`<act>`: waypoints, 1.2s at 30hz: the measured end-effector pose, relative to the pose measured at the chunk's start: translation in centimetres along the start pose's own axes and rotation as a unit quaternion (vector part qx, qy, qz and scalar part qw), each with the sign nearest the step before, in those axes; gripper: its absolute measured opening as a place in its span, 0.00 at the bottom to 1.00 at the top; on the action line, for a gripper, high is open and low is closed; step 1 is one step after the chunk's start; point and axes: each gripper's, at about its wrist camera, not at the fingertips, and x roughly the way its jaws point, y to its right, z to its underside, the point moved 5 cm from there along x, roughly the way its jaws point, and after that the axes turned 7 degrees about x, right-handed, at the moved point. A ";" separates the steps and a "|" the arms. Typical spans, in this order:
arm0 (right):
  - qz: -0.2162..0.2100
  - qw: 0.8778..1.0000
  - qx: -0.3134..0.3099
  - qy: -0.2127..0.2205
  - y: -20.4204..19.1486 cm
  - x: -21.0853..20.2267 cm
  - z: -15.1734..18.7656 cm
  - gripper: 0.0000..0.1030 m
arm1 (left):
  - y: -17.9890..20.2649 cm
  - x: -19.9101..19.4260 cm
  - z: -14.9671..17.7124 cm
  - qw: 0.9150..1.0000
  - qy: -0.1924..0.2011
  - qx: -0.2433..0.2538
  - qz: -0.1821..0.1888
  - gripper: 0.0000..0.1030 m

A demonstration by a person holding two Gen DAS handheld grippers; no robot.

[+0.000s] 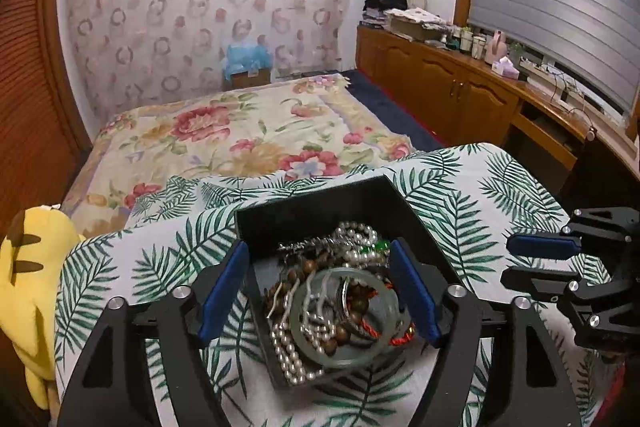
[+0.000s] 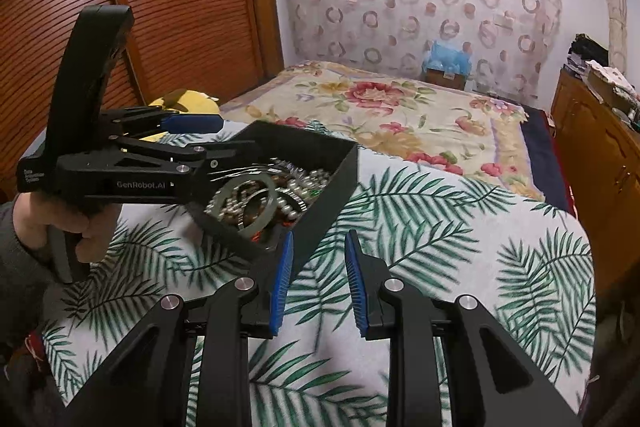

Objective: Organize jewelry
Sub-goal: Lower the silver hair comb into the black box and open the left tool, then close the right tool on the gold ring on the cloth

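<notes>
A black open box (image 1: 320, 201) (image 2: 332, 183) sits on a palm-leaf cloth. It is heaped with jewelry: a pale green bangle (image 1: 310, 341) (image 2: 262, 215), white pearl strands (image 1: 288, 359), brown wooden beads (image 1: 316, 337) and a red cord. My left gripper (image 1: 320, 255) is open, its blue pads straddling the box over the pile; it holds nothing. It also shows in the right wrist view (image 2: 224, 143). My right gripper (image 2: 319, 243) is open and empty just right of the box's near corner, over the cloth. It appears at the right edge of the left wrist view (image 1: 506, 261).
The palm-leaf cloth (image 2: 440, 247) covers a small table at the foot of a bed with a floral blanket (image 1: 240, 131). A yellow plush toy (image 1: 28, 267) lies to the left. Wooden cabinets (image 1: 440, 83) run along the right wall.
</notes>
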 end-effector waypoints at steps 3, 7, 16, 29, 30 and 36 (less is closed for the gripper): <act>-0.008 1.000 -0.005 0.000 -1.1 -0.3 0.9 0.28 | 0.0 -1.0 0.9 1.000 0.005 0.002 0.002 0.79; -0.022 1.000 -0.015 -0.005 -2.9 -0.6 2.5 0.28 | -0.1 -2.5 2.7 1.000 0.005 0.009 -0.007 0.85; -0.042 0.998 -0.029 -0.032 -5.4 -0.1 5.8 0.37 | -1.0 -5.1 7.6 1.000 -0.015 0.002 0.003 0.87; -0.062 0.990 -0.087 -0.087 -9.4 1.6 8.6 0.37 | 0.2 -7.0 12.6 0.998 -0.051 0.017 0.024 0.87; -0.059 0.990 -0.093 -0.090 -9.6 1.8 8.7 0.37 | 0.4 -7.0 12.8 0.998 -0.052 0.018 0.025 0.87; -0.034 0.988 -0.116 -0.095 -10.0 2.5 8.7 0.37 | 1.6 -6.9 13.7 0.997 -0.059 0.022 0.035 0.87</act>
